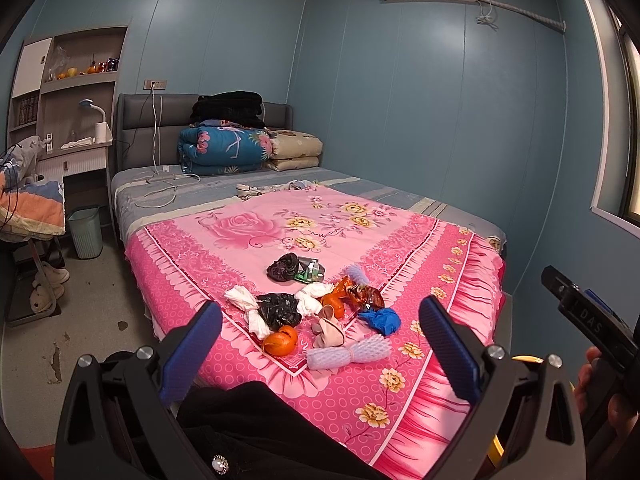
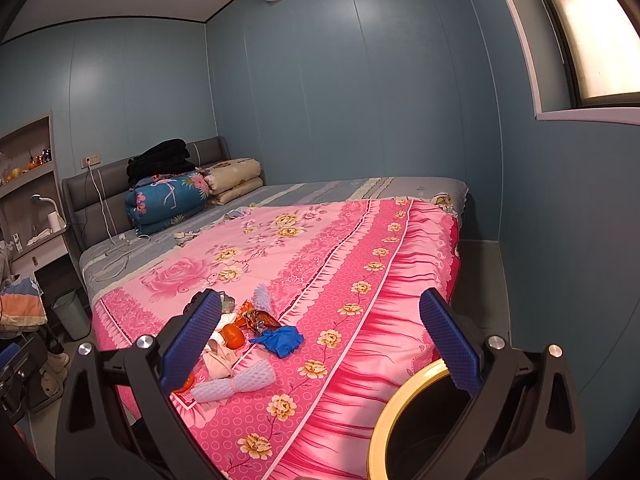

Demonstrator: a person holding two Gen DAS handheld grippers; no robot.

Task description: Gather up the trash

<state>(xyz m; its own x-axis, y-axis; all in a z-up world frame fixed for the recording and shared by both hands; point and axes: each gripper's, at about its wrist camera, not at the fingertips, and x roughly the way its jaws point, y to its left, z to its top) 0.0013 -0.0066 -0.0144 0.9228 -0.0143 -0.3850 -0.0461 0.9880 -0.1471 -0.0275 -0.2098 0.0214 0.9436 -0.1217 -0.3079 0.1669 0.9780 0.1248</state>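
A heap of trash lies on the pink flowered bedspread (image 1: 248, 232) near the bed's foot corner: a black plastic bag (image 1: 279, 311), white tissues (image 1: 242, 298), orange peel (image 1: 280, 342), a blue glove (image 1: 380, 319), a white foam fruit net (image 1: 348, 354) and an orange wrapper (image 1: 362, 294). My left gripper (image 1: 320, 354) is open and empty, just short of the heap. My right gripper (image 2: 320, 350) is open and empty to the right of the heap, with the blue glove (image 2: 280, 340) and foam net (image 2: 236, 386) in front. A yellow-rimmed black bin (image 2: 404, 408) stands below the right gripper.
A green wastebasket (image 1: 85, 232) stands on the floor left of the bed. Folded quilts (image 1: 224, 150) and charger cables (image 1: 160, 192) lie at the head of the bed. A chair with clothes (image 1: 28, 208) and slippers are at the left. Blue walls close the right side.
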